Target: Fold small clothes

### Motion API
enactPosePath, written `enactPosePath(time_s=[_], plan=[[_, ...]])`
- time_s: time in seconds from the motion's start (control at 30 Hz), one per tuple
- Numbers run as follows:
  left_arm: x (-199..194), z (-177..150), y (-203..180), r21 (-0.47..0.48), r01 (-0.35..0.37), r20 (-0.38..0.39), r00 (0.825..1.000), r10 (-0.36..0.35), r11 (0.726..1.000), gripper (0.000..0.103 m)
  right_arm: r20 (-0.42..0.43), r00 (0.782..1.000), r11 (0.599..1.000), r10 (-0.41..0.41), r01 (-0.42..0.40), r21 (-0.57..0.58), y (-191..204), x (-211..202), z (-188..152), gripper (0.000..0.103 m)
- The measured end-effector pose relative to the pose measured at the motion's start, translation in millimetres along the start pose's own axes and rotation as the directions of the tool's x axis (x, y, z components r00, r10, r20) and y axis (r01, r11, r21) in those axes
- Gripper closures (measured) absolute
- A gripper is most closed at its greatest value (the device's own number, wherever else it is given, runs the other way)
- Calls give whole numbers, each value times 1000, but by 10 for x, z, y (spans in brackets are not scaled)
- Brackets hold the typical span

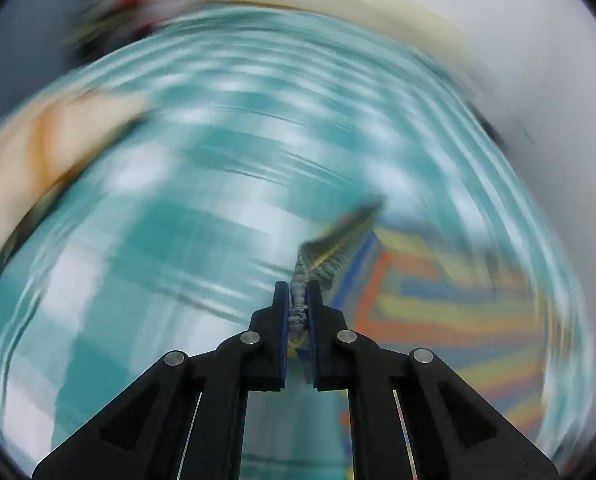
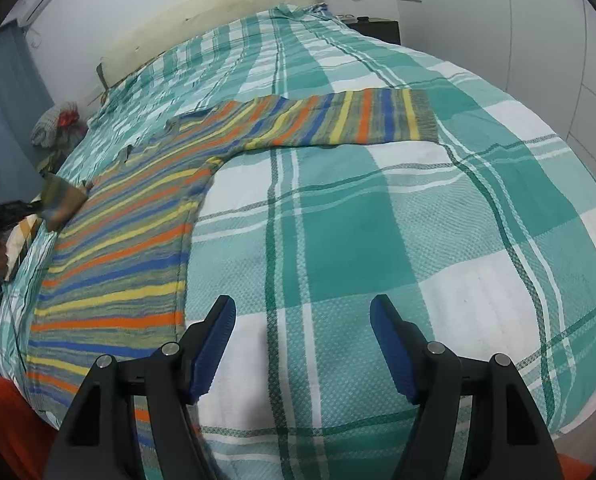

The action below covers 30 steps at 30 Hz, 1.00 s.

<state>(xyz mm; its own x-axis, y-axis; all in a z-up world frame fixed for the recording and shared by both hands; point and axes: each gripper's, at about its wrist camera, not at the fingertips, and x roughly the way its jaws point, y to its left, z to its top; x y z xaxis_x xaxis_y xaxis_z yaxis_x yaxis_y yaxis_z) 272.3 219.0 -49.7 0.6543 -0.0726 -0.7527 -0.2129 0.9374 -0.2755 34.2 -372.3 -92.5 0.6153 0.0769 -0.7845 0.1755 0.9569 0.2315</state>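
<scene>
Striped sweater (image 2: 137, 216) cuff between left gripper (image 1: 298, 300) fingers (image 1: 281, 320).

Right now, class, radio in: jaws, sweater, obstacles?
Left gripper clamped on striped sweater cuff. Right gripper open, hovering over plaid bedspread. Right sleeve spread flat. Nothing blocking.

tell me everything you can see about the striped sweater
The striped sweater is a knit with orange, yellow, blue and grey-green bands. It lies mostly flat on the plaid bedspread, one sleeve stretched out sideways and ending in a grey ribbed cuff. The left tongs are shut on the other grey ribbed edge, lifting it. The right tongs hang open beside its hem, not touching.
</scene>
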Motion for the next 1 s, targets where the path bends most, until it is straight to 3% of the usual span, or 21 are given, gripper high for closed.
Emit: enactPosePath(time_s=[0.07,0.17,0.3,0.4,0.53,0.63,0.7,0.8,0.87,0.93,1.0], plan=[[41,107,443,-166,-64,-9,998,63,984,97,-5,1000,1000,3,-3,10,-18,23,2,34],[117,60,855,-277,-131,-48,991,122,952,97,-18,1000,1000,7,-7,17,-25,70,4,34],[168,-67,940,-297,-187,-51,982,180,936,98,-30,1000,1000,2,-2,0,6,113,-2,34],[-37,-133,1098,-338,-220,-26,974,225,915,99,-43,999,1000,-2,2,-6,18,158,-4,34],[-190,-172,1329,-396,-197,-12,978,209,897,100,-44,999,1000,-5,4,-9,23,174,-5,34],[-198,-151,1326,-366,-158,-4,986,168,917,99,-48,999,1000,-5,5,-7,24,186,-9,34],[-31,-182,1329,-313,-204,-65,979,193,928,99,-53,999,1000,-7,7,-9,29,194,-12,34],[170,-370,1506,-353,-234,-166,969,185,906,96,-58,998,1000,-10,10,-16,50,215,-9,34],[112,-505,1674,-435,-199,-148,978,148,878,84,-58,998,1000,-11,10,-23,60,212,-13,34],[34,-562,1786,-489,-103,-89,994,68,866,35,-59,998,999,-13,12,-30,66,209,-25,34],[-48,-575,1819,-498,-81,-37,997,72,864,24,-62,998,999,-16,14,-34,66,215,-33,34]])
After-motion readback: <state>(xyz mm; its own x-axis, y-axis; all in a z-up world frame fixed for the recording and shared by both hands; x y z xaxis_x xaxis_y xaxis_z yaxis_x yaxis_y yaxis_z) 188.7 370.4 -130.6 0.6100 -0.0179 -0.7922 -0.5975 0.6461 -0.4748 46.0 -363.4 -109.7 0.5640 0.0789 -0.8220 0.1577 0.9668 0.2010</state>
